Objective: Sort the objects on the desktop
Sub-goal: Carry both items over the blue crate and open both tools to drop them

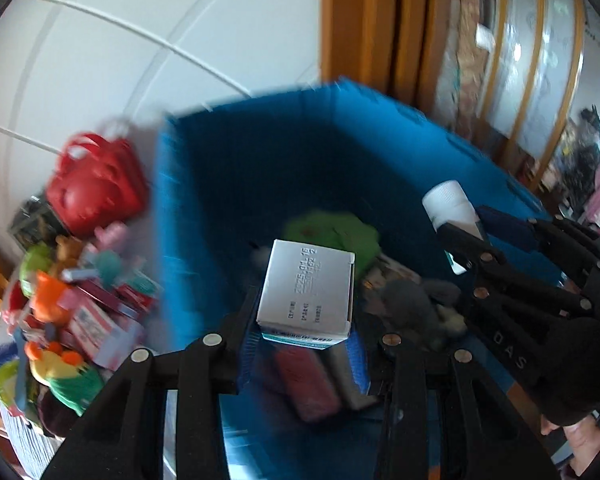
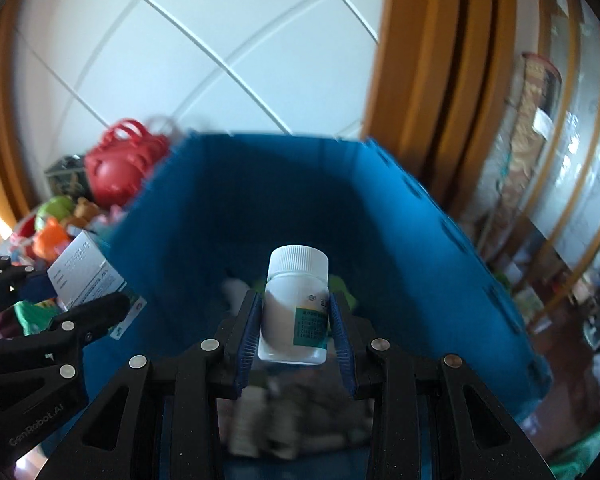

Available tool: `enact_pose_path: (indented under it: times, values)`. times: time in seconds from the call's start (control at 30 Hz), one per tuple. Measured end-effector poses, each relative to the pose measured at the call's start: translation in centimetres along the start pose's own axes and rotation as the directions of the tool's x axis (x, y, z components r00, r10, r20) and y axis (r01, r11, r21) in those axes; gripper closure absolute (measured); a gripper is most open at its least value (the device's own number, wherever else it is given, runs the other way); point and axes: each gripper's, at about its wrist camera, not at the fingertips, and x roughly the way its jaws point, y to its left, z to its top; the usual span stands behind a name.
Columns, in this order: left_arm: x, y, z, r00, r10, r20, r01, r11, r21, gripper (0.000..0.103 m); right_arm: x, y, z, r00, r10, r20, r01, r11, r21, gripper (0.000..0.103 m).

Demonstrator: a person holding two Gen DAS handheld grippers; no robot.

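My left gripper point(image 1: 305, 334) is shut on a white medicine box point(image 1: 307, 290) and holds it over the open blue storage bin point(image 1: 204, 200). My right gripper point(image 2: 296, 322) is shut on a white pill bottle point(image 2: 294, 304) with a green label, also above the bin point(image 2: 420, 260). In the left wrist view the right gripper point(image 1: 466, 240) and its bottle point(image 1: 450, 204) are at the right. In the right wrist view the left gripper point(image 2: 96, 312) and the box point(image 2: 84, 276) are at the left. Green and grey soft items point(image 1: 336, 232) lie in the bin.
A pile of toys and boxes point(image 1: 76, 304) with a red plastic basket point(image 1: 94, 184) lies left of the bin. A white tiled wall point(image 2: 180, 60) is behind. Wooden door frames and glass cabinets point(image 2: 540, 160) are at the right.
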Motion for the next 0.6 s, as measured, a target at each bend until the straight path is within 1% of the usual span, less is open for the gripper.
enact_pose_path:
  times: [0.03,0.13,0.17,0.27,0.37,0.43,0.6]
  values:
    - [0.6,-0.9,0.0,0.999,-0.021,-0.03,0.022,1.0,0.015,0.065,0.7,-1.0,-0.3,0.999,0.005,-0.034,-0.005,1.0,-0.003,0.069]
    - [2.7,-3.4,-0.2,0.995,0.006,-0.097,-0.002,0.999,0.04,0.065,2.5,-3.2,-1.2,0.993,0.012,-0.115,-0.014,1.0,-0.018,0.069]
    - [3.2,-4.1,-0.3,0.993,0.014,-0.115,-0.01,0.999,0.043,0.065,3.0,-3.8,-1.5,0.991,0.008,-0.133,-0.012,1.0,-0.025,0.069]
    - [4.8,-5.4,-0.6,0.985,0.009,-0.171,-0.002,0.999,0.039,0.065,4.5,-4.9,-2.5,0.984,0.004,-0.176,-0.009,0.999,-0.031,0.069]
    - [5.6,-6.5,-0.8,0.981,0.024,-0.192,-0.015,0.999,0.047,0.065,5.5,-6.0,-3.0,0.981,0.006,-0.196,-0.01,1.0,-0.023,0.069]
    - [6.0,-7.3,-1.0,0.979,0.031,-0.2,-0.019,0.998,0.059,0.065,5.8,-6.6,-3.2,0.979,-0.007,-0.204,0.001,1.0,-0.029,0.069]
    - [6.6,-7.8,-0.8,0.976,0.033,-0.214,-0.019,0.998,0.065,0.065,6.7,-7.5,-3.7,0.974,-0.029,-0.223,0.019,0.999,-0.046,0.069]
